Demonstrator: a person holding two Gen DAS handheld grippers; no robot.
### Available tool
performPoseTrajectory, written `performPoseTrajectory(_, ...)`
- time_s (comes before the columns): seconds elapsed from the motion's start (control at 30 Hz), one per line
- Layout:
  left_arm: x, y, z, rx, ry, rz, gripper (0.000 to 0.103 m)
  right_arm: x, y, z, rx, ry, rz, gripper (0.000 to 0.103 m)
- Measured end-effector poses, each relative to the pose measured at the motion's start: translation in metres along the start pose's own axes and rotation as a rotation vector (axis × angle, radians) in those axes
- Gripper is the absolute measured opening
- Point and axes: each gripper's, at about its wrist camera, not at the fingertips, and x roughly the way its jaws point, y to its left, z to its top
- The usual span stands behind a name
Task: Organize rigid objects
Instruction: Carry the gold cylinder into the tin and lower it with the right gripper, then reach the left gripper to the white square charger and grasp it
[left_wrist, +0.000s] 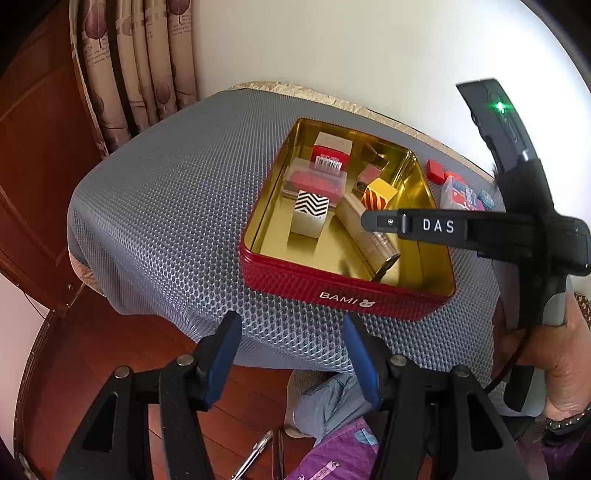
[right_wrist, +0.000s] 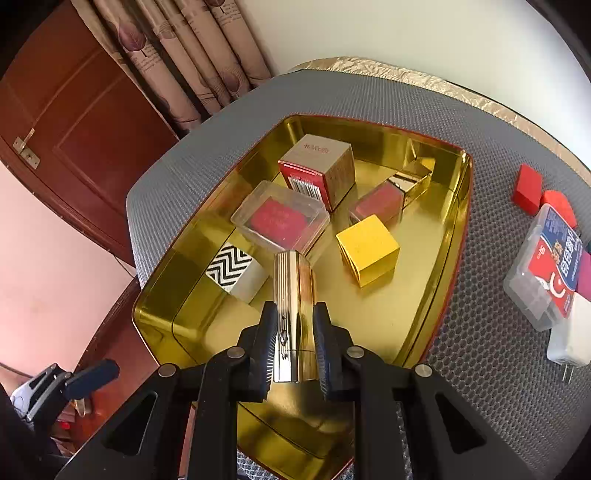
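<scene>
A red tin (left_wrist: 343, 290) with a gold inside (right_wrist: 388, 317) stands on the grey mat. In it are a zigzag cube (right_wrist: 236, 271), a yellow cube (right_wrist: 367, 249), a clear case with a red insert (right_wrist: 280, 219), a red and gold box (right_wrist: 321, 166) and a gold block (right_wrist: 412, 181). My right gripper (right_wrist: 294, 314) is shut on a ribbed gold tube (right_wrist: 293, 295) and holds it inside the tin; the tube also shows in the left wrist view (left_wrist: 365, 230). My left gripper (left_wrist: 291, 328) is open and empty at the table's near edge, in front of the tin.
Right of the tin on the mat lie red blocks (right_wrist: 528, 188), a clear box with a red and blue label (right_wrist: 546, 266) and a white charger plug (right_wrist: 570, 341). A door (right_wrist: 74, 129) and curtains (right_wrist: 192, 55) stand behind to the left.
</scene>
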Motion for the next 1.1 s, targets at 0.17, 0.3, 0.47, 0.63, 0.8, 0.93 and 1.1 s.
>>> performPoseTrajectory(0.17, 0.001, -0.002, 0.000, 0.008, 0.001, 0.005, 0.058, -0.007, 0.008, 0.002, -0.003, -0.023, 0.025, 0.021)
performPoseTrajectory(0.3, 0.003, -0.002, -0.002, 0.012, 0.015, 0.007, 0.058, -0.025, 0.003, -0.002, 0.028, -0.084, 0.068, 0.030)
performPoseTrajectory(0.47, 0.004, -0.004, -0.004, 0.022, 0.026, 0.010, 0.058, -0.066, -0.025, -0.019, 0.113, -0.219, 0.073, 0.050)
performPoseTrajectory(0.63, 0.004, -0.011, -0.006, 0.052, 0.026, 0.017, 0.058, -0.102, -0.088, -0.065, 0.222, -0.278, -0.150, 0.074)
performPoseTrajectory(0.8, -0.002, -0.022, -0.010, 0.103, -0.001, 0.018, 0.058, -0.121, -0.169, -0.125, 0.251, -0.176, -0.565, 0.077)
performPoseTrajectory(0.93, -0.011, -0.039, -0.015, 0.166, -0.032, -0.025, 0.058, -0.139, -0.224, -0.161, 0.274, -0.119, -0.776, 0.081)
performPoseTrajectory(1.1, -0.025, -0.085, -0.020, 0.316, -0.057, -0.133, 0.058, -0.159, -0.265, -0.187, 0.347, -0.171, -0.819, 0.100)
